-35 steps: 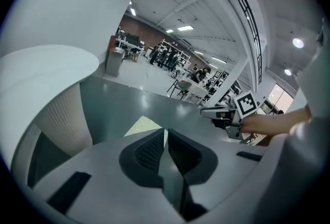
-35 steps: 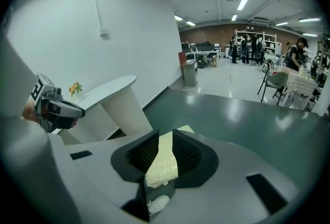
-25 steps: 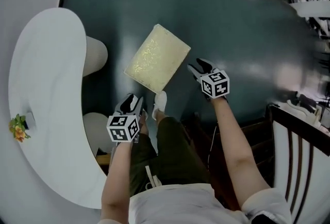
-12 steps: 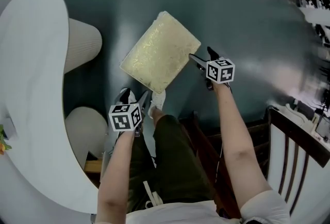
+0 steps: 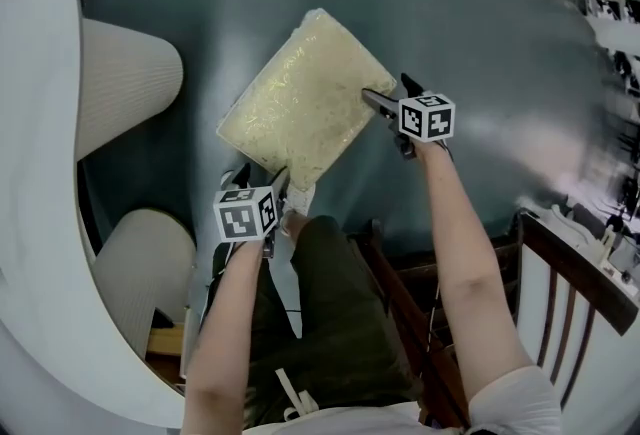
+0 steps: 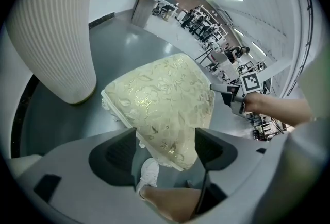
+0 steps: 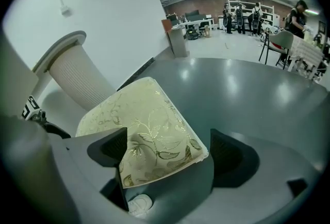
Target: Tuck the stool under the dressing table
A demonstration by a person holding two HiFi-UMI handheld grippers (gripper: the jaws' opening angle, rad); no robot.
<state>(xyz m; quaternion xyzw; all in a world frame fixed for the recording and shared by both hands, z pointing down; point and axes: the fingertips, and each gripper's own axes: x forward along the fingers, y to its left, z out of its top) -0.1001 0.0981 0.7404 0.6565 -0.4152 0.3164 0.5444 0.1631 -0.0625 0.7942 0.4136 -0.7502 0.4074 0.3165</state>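
The stool (image 5: 300,98) has a cream cushion with a gold leaf pattern and stands on the dark floor, turned at an angle. The white curved dressing table (image 5: 40,123) runs along the left on ribbed cone legs (image 5: 125,83). My left gripper (image 5: 280,185) is at the stool's near corner. In the left gripper view that corner (image 6: 165,99) lies between the jaws of the left gripper (image 6: 165,135), and the pads stand off it. My right gripper (image 5: 388,95) is at the right-hand corner, which (image 7: 154,135) sits between its spread jaws (image 7: 167,138). Both pairs of jaws have just been opening.
A second cone leg (image 5: 140,268) stands near my left arm. A dark wooden chair (image 5: 560,293) is at the lower right. My leg and white shoe (image 5: 300,198) are just below the stool. People and desks (image 7: 247,14) are far off.
Both grippers have dropped down to the stool's corners and their jaws have spread wider. The stool looks larger and closer in the head view.
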